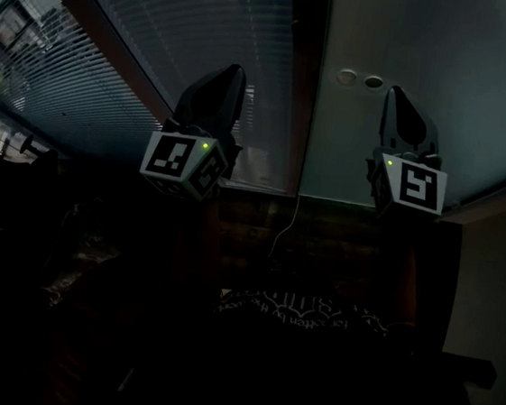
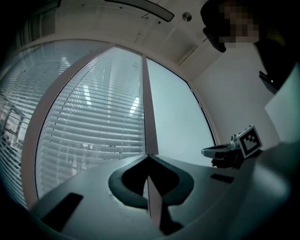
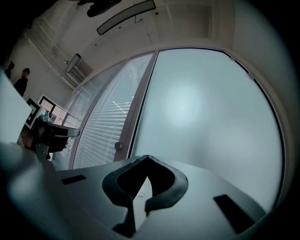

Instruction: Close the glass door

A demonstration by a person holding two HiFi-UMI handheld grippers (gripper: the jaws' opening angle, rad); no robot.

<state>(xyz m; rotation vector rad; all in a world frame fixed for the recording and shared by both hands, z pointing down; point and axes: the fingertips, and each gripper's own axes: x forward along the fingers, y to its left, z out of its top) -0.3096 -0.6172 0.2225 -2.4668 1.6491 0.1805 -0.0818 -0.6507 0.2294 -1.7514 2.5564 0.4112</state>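
The glass door (image 1: 431, 72) is a frosted pane right of a dark upright frame post (image 1: 301, 84), with two round fittings (image 1: 358, 78) near its edge. Left of the post is a glass panel with slatted blinds (image 1: 191, 27). My left gripper (image 1: 234, 70) is raised in front of the blinds, tips together and empty; from its own camera the tips (image 2: 148, 156) line up with the post (image 2: 145, 108). My right gripper (image 1: 395, 92) is held up before the frosted pane (image 3: 201, 108), shut on nothing. Whether either tip touches the glass I cannot tell. A round knob (image 3: 118, 146) sits on the frame.
A long ceiling lamp (image 3: 125, 17) hangs overhead. A person (image 3: 21, 82) stands far off at the left near a monitor (image 3: 47, 101). The lower half of the head view is dark, with a cable (image 1: 285, 228) hanging below the frame and a white wall (image 2: 234, 93) to the right.
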